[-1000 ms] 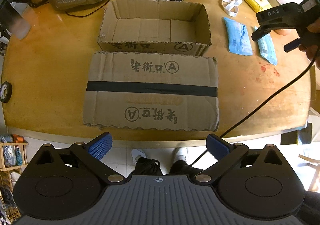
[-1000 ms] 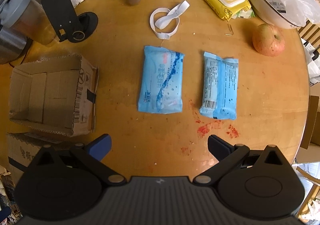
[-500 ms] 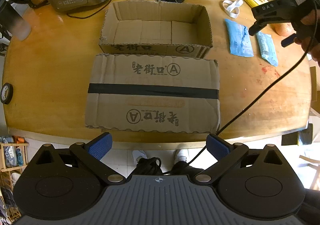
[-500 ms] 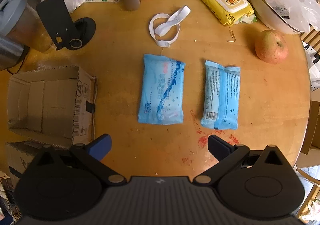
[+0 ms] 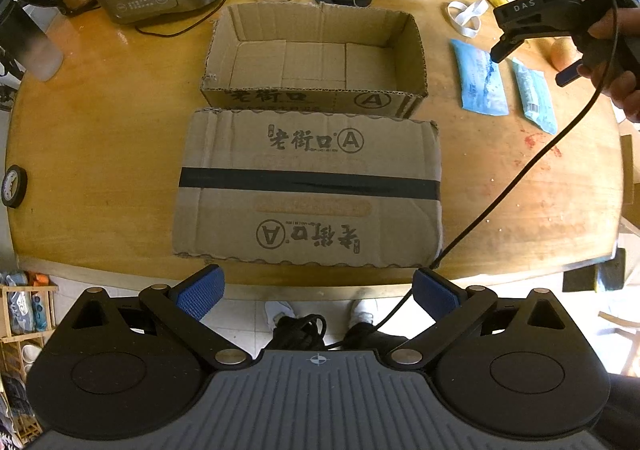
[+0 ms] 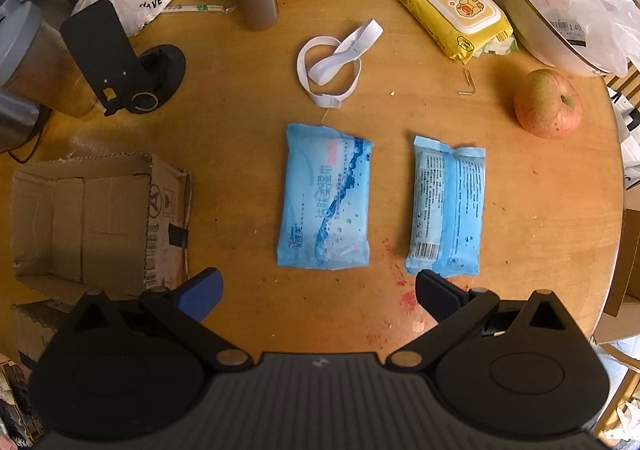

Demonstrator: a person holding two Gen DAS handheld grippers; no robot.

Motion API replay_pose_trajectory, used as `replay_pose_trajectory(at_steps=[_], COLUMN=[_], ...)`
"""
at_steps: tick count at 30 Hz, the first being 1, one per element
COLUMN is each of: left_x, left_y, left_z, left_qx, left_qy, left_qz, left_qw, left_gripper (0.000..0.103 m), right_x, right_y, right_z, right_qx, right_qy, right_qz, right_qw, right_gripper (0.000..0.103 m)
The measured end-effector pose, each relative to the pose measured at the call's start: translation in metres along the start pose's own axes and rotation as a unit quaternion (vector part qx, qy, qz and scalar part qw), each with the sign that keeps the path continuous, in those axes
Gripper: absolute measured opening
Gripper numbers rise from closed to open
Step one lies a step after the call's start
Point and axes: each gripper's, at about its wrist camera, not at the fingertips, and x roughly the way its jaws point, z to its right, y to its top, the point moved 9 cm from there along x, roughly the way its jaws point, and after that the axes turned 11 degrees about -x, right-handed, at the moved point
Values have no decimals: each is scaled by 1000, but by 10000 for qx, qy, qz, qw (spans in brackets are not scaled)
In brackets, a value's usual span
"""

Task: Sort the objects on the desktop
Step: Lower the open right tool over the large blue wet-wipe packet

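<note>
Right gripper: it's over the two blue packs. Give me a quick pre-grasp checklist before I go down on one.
1. Right gripper open, holding nothing: ok.
2. Left blue pack lies flat, apart from right blue pack: ok.
3. Nothing lies on either pack: ok.
4. Open box has nothing inside: ok.
5. Left gripper open, off the table's near edge, out of the way: ok.
6. Jaws centred on one pack: not ok, they straddle both.

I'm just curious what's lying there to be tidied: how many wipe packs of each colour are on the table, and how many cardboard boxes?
Blue wipe packs: 2 (printed front up, label side up)
Yellow wipe packs: 1
Cardboard boxes: 2 (open box, taped box)
Total: 5
</note>
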Motion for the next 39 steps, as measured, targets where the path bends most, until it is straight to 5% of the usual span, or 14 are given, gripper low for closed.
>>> replay_pose_trajectory(at_steps=[39], left_x=[4], left_y=[6], left_z=[-9], left_qx=[-170], left_qy=[25], left_qz=[-84], left_qw=[9998], left_gripper=[103], right_x=[16], right_y=[53], right_z=[15], right_qx=[238], right_qy=[-38], right_qz=[-47], right_qw=[9997], right_gripper=[103])
